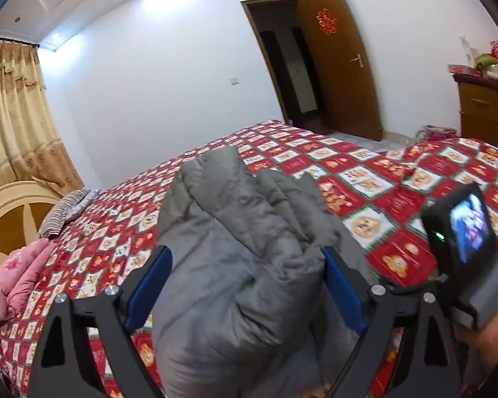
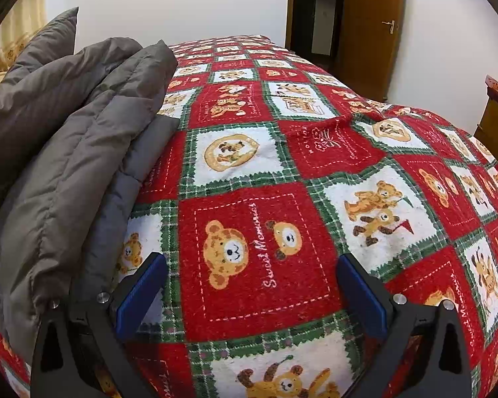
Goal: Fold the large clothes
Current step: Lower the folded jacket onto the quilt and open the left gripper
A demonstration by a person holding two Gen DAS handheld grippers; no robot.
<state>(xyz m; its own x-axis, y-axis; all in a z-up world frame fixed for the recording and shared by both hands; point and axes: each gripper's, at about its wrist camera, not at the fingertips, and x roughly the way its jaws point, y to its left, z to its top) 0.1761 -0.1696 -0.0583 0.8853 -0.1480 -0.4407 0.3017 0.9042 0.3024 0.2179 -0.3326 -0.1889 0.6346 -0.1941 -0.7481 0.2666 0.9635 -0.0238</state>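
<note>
A grey padded coat (image 1: 235, 258) lies bunched in folds on the bed with the red, white and green teddy-bear blanket (image 1: 375, 182). My left gripper (image 1: 245, 265) is open, its blue pads on either side of the coat's bulk, which fills the gap between them. In the right wrist view the coat (image 2: 69, 139) lies stacked at the left. My right gripper (image 2: 252, 272) is open and empty above the bare blanket (image 2: 282, 172), just right of the coat's edge. The right gripper's camera body (image 1: 461, 229) shows at the right of the left wrist view.
A pink folded garment (image 1: 20, 278) and a striped pillow (image 1: 66, 209) lie near the cream and brown headboard (image 1: 6, 219). A brown door (image 1: 342, 63) stands open beyond the bed. A wooden dresser (image 1: 488, 109) is at the right. Curtains (image 1: 13, 116) hang at the left.
</note>
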